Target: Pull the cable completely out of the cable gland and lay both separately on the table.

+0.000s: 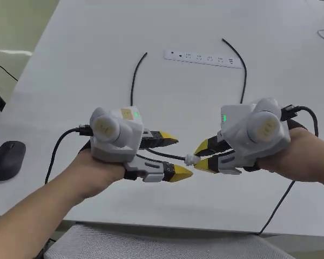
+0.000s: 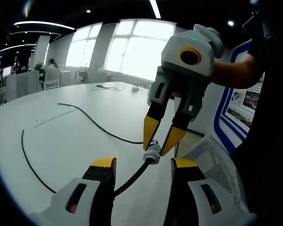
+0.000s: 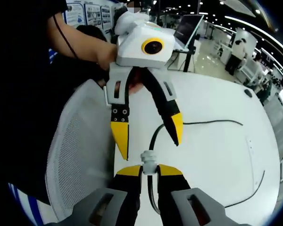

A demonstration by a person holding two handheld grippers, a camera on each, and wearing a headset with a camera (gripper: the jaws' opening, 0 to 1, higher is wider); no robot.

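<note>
A white cable gland point(image 1: 191, 159) hangs in the air over the table's near edge, with my right gripper point(image 1: 198, 156) shut on it. From the gland a black cable point(image 1: 162, 155) runs left between the yellow tips of my left gripper point(image 1: 179, 156), which is open and not pinching it. In the left gripper view the cable point(image 2: 132, 176) rises between the wide-apart jaws of my left gripper point(image 2: 144, 163) to the gland point(image 2: 152, 153). In the right gripper view the right gripper point(image 3: 149, 170) clamps the gland point(image 3: 148, 160), and the left gripper point(image 3: 150, 149) faces it, jaws spread around the cable point(image 3: 155, 134).
A white power strip point(image 1: 202, 58) lies at the back of the white table point(image 1: 86, 48). Loose black cables point(image 1: 134, 75) curve across the middle. A dark mouse point(image 1: 8, 159) sits at the left edge. A grey mesh chair point(image 1: 151, 245) is below the near edge.
</note>
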